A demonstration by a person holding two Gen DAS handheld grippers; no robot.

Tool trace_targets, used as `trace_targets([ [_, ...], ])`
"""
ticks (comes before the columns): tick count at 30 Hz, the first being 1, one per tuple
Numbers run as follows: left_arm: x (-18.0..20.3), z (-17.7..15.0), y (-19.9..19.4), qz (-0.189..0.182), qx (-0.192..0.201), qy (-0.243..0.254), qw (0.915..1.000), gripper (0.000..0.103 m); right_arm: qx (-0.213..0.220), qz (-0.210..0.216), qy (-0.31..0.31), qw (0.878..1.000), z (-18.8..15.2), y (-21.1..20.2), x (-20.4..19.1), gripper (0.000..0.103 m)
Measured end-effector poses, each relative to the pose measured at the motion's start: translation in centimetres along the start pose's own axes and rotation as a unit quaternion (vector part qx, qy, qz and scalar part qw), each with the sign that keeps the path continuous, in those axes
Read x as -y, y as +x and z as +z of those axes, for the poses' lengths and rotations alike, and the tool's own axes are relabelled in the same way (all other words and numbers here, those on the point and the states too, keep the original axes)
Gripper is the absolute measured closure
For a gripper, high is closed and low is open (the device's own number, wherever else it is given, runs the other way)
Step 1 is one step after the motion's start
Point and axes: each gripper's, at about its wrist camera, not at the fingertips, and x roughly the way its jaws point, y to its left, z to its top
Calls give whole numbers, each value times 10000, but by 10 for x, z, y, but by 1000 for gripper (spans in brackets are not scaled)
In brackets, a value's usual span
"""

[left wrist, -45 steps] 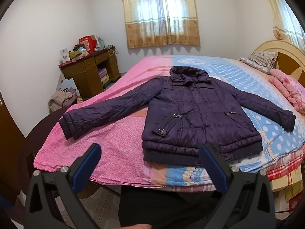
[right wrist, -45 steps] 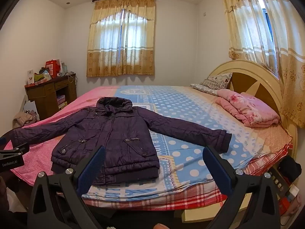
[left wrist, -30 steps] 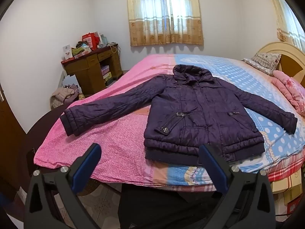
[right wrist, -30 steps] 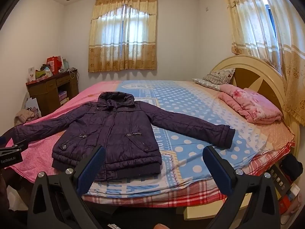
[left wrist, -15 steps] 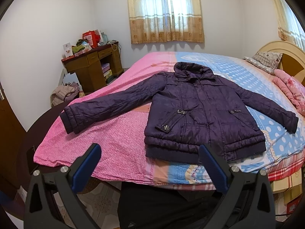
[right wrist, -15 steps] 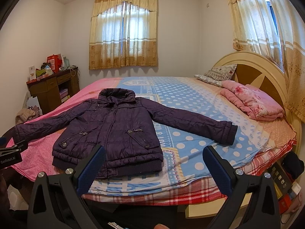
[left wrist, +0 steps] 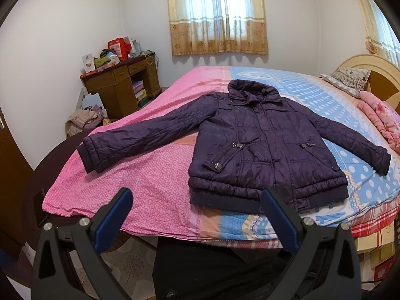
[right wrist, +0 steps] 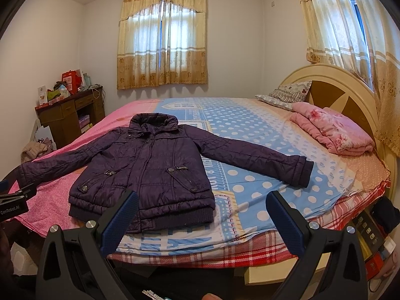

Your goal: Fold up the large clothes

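Both hand-held grippers, left (left wrist: 196,215) and right (right wrist: 201,216), hover wide-spread before the jacket (left wrist: 262,145).

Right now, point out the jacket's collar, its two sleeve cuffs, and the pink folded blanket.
collar (left wrist: 252,87), left wrist view, top fold.
left-side cuff (left wrist: 92,156), left wrist view, ribbed end.
right-side cuff (right wrist: 301,172), right wrist view, ribbed end.
pink folded blanket (right wrist: 332,130), right wrist view, top face.

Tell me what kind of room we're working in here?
A home bedroom, most likely. A large bed with a curved headboard fills the room, a pillow lies at its head, and a cluttered wooden desk stands by the curtained window. The purple jacket lies spread on the bed.
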Motion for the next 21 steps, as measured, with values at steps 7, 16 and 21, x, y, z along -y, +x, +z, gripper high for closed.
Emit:
trace_targets([
  [7, 0, 0, 0, -4, -13, -1, 10000, 0, -9, 5, 9, 10000, -1, 1, 0, 1],
  [16, 0, -1, 0, -10, -19, -21, 10000, 0, -74, 39, 38, 10000, -1, 6, 1, 1],
  [21, -1, -1, 1, -15, -22, -18, 10000, 0, -87, 57, 47, 9999, -2, 6, 0, 1],
])
